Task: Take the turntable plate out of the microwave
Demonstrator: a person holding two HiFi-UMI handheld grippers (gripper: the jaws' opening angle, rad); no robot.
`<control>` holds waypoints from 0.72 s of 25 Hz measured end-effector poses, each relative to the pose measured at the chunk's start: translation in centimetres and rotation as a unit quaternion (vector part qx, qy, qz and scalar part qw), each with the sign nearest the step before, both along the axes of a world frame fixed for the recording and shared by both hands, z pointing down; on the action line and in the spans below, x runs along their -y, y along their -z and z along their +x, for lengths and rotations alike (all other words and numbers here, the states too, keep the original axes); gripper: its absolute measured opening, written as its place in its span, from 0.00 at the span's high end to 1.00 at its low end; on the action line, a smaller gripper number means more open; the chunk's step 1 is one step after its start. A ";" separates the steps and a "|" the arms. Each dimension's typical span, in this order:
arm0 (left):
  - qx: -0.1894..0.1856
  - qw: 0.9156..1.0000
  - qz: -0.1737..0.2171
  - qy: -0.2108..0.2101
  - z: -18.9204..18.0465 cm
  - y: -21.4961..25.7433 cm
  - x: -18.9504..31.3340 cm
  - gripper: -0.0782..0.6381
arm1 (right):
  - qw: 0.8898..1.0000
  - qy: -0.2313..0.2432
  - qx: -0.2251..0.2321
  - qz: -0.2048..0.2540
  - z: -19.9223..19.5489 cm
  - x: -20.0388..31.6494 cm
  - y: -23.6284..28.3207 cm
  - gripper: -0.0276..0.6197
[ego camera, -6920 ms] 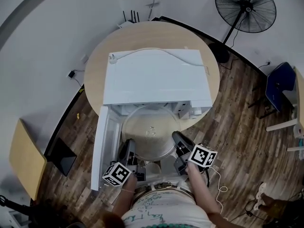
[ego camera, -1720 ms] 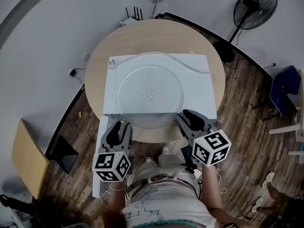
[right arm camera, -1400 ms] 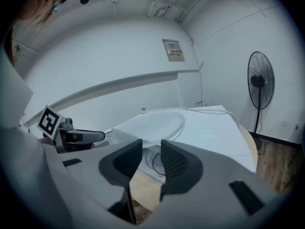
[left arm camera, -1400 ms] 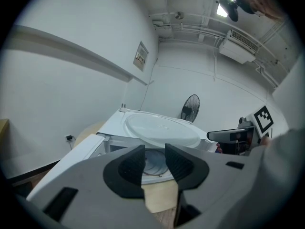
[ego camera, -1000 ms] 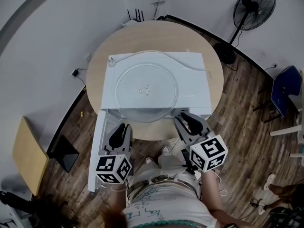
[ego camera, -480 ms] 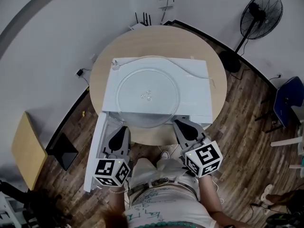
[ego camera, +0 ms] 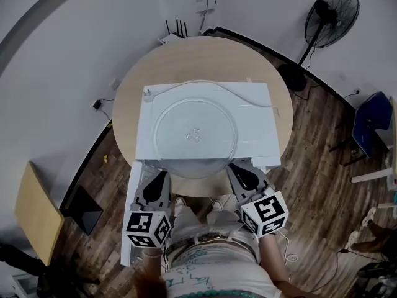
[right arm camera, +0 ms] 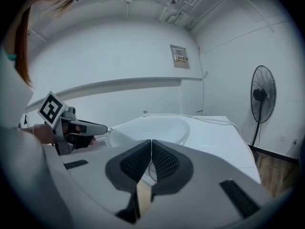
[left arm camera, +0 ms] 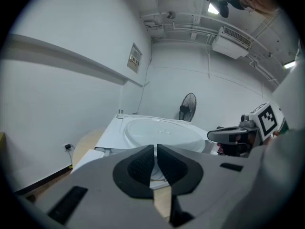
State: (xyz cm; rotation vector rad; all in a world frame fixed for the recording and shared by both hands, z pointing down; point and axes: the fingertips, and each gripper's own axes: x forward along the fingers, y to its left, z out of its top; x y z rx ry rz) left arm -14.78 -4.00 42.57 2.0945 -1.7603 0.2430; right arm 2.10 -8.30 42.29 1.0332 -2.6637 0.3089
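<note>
My left gripper (ego camera: pixel 160 177) has its jaws together with nothing between them; they have just been closing. My right gripper (ego camera: pixel 239 169) is pressed together too, and empty. In the left gripper view the dark pads (left arm camera: pixel 143 163) meet at a thin seam, and the right gripper view shows the same. Both grippers hang side by side just in front of the microwave (ego camera: pixel 254 113), tips pointing towards it and slightly down, touching neither it nor the plate. The right gripper is to the right of the opening. The left one is above the open door (ego camera: pixel 133 191), which swings out on my left.

The glass plate (ego camera: pixel 195 132) is out of the oven. It lies flat on the microwave's white top, its near rim jutting a little over the front edge, between my two grippers. A thin white cord (ego camera: pixel 248 98) trails across the top behind it. The microwave sits on a round wooden table (ego camera: pixel 205 54), and a standing fan (ego camera: pixel 327 8) is on the floor off to the right.
</note>
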 end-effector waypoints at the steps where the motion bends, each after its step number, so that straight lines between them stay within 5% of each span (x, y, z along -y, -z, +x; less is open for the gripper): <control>1: 0.002 1.000 -0.004 0.001 -0.4 0.0 0.1 0.85 | 1.000 -0.006 -0.003 -0.002 -0.2 0.1 -0.1 0.96; 18: 0.020 0.994 -0.042 -0.094 -0.6 -1.4 1.4 0.85 | 0.998 -0.059 -0.019 -0.030 -0.9 0.6 -1.1 0.75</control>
